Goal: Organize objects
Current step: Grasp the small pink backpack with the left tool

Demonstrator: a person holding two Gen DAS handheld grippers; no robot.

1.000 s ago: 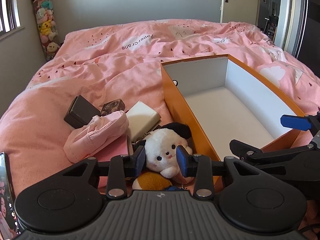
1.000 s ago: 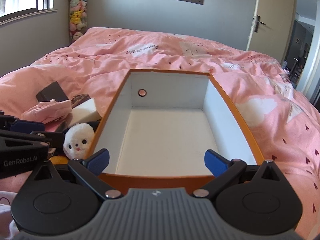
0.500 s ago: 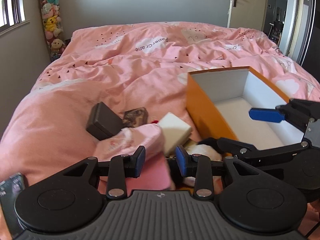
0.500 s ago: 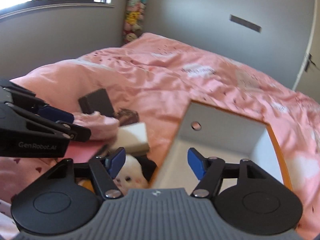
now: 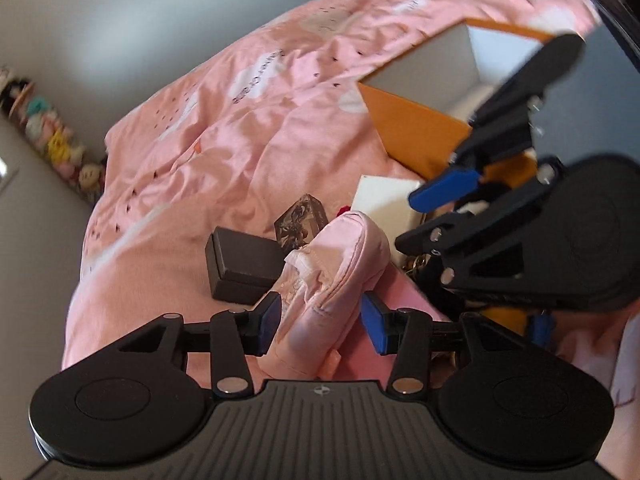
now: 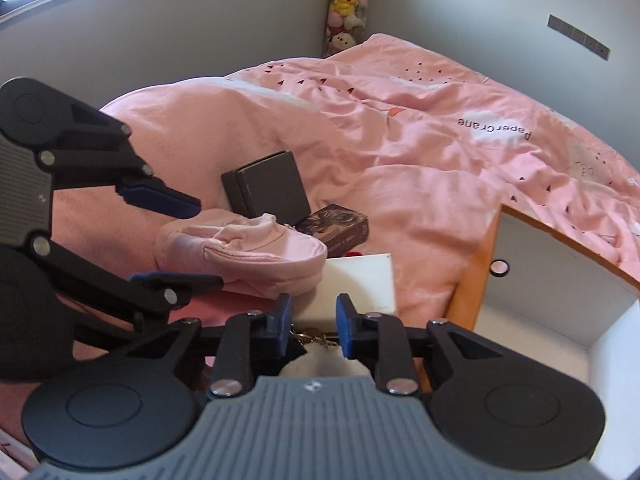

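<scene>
Where the pink quilted bedcover (image 6: 420,168) bunches near its lower edge, a soft pink fabric cap (image 5: 336,276) lies on a flat pink pad or book, at the middle of a small cluster of items. The left gripper (image 5: 320,322) straddles this cap: its jaws have just been opening, and the blue pads stand on either side of the fabric, close to it, though whether they press it cannot be told from the blurred left wrist view. Just beyond the cap sits a dark grey rectangular box (image 6: 266,190), and beside that a small brown printed card box (image 6: 338,230). A flat white rectangular box (image 6: 360,284) lies against the cap on the side toward the container. The right gripper (image 6: 312,330) hangs low over the near edge of that white box; its jaws have just been closing and now stand narrow, with a bit of metal keychain and the top of a white plush toy (image 6: 320,364) showing below them, apparently not clamped. To the right of the cluster an open orange cardboard box with white interior (image 6: 560,280) rests on the bedcover, nothing visible inside it. In the room's far corner a column of small stuffed toys (image 6: 348,0) hangs against the grey wall.
</scene>
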